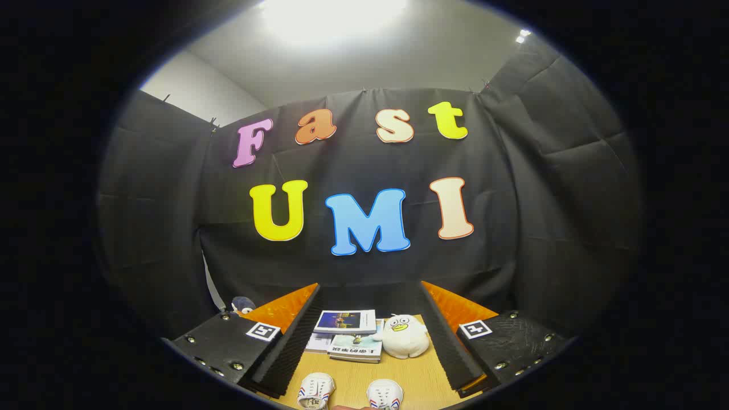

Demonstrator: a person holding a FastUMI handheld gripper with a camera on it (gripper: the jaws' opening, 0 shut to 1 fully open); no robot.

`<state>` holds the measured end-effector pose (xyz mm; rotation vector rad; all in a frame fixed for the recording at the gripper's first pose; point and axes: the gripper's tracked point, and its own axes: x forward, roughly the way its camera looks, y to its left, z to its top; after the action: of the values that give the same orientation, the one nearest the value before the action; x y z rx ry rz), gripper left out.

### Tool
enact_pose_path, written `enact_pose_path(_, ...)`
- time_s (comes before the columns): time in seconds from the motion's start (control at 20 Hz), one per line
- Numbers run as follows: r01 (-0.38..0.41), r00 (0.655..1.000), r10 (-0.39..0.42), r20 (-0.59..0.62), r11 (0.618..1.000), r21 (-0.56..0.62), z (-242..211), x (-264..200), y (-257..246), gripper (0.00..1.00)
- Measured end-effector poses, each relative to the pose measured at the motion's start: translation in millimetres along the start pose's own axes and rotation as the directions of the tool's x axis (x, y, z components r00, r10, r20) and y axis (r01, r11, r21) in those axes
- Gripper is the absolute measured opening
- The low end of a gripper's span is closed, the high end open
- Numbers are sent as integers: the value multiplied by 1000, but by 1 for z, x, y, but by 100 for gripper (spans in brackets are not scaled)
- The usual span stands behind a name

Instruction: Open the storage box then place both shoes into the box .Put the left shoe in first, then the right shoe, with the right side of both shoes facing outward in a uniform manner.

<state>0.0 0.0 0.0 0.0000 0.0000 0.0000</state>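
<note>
gripper view: i have the gripper (364, 364) held level over a wooden tabletop (418, 376), its two fingers (287, 350) spread wide with nothing between them. down near the base of the fingers, in the gap, i see the toes of two small white shoes with red and blue stripes, side by side: one shoe (316, 392) nearer the left finger, the other shoe (385, 394) nearer the right finger, a little apart from each other. beyond the shoes, between the fingertips, a stack of books (346, 330) lies flat on the tabletop, and just beside it sits a white plush duck (404, 336) with a yellow beak. behind the left finger i make out a dark plush toy (243, 304) against the black cloth wall (535, 228).
</note>
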Motion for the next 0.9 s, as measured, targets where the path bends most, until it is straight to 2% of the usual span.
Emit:
enact_pose_path(0.55, 28, 1000, -28, 9, 999, -42, -11, -11, 19, 99)
enact_pose_path(0.9, -54, 998, 53, -31, 998, -14, -27, 4, 28, 99)
